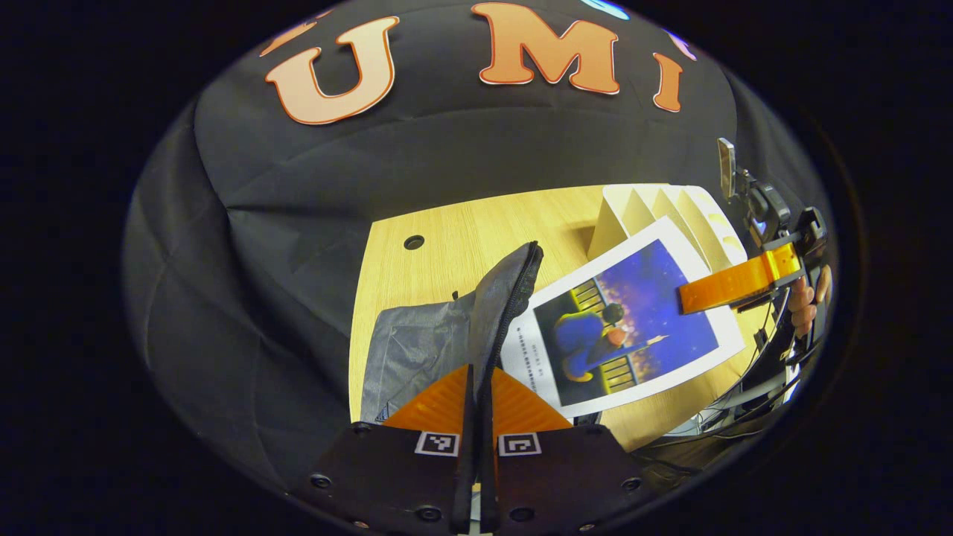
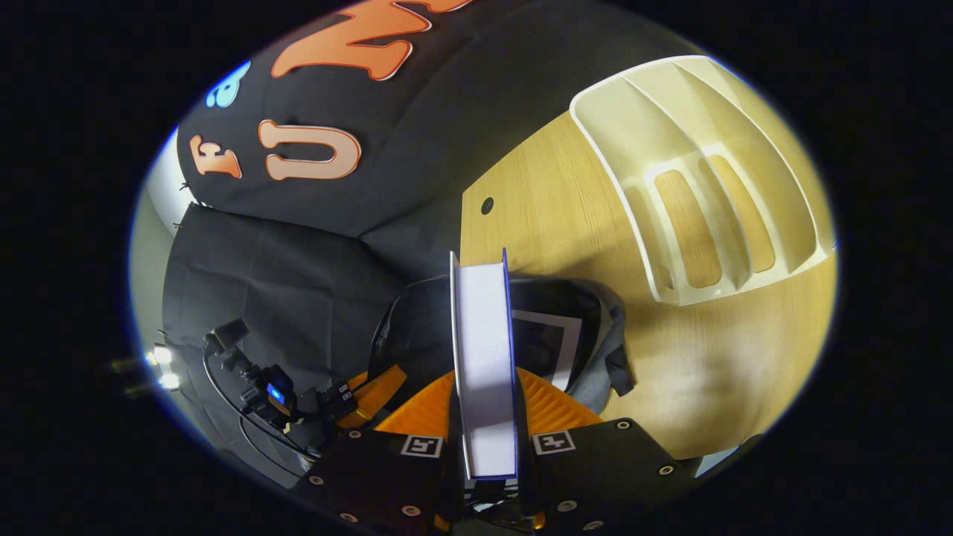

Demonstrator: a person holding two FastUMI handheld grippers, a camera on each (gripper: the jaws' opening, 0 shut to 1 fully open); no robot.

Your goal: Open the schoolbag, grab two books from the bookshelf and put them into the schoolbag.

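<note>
Left gripper view first. Hard to make out the schoolbag's [image 1: 435,339] inside from here, hidden behind the raised edge; lower part cut off by the left gripper's [image 1: 477,417] own body. Fingers nearly together, pinching the bag's zippered edge [image 1: 514,298] and holding it upright off the wooden table [image 1: 447,246]. Just right of that edge, a book [image 1: 622,327] with a blue picture cover, tilted, one corner touching the bag's mouth. Far corner of the book clamped by the right gripper [image 1: 689,296], a hand [image 1: 808,298] behind it, partly cut off at the rim. Behind the book, the pale bookshelf [image 1: 670,212], half covered.

Now the right gripper view. Book [image 2: 485,357] seen edge-on, page block facing the camera, cover hidden. Right gripper [image 2: 488,439] closed on it, one finger pressed to each side. Book's far end over the open schoolbag [image 2: 595,350]; inside, a second book [image 2: 547,342], mostly hidden. Left gripper [image 2: 368,394] at the bag's left edge, fingers hard to make out. Bookshelf [image 2: 670,171] well apart on the table [image 2: 566,216].
</note>
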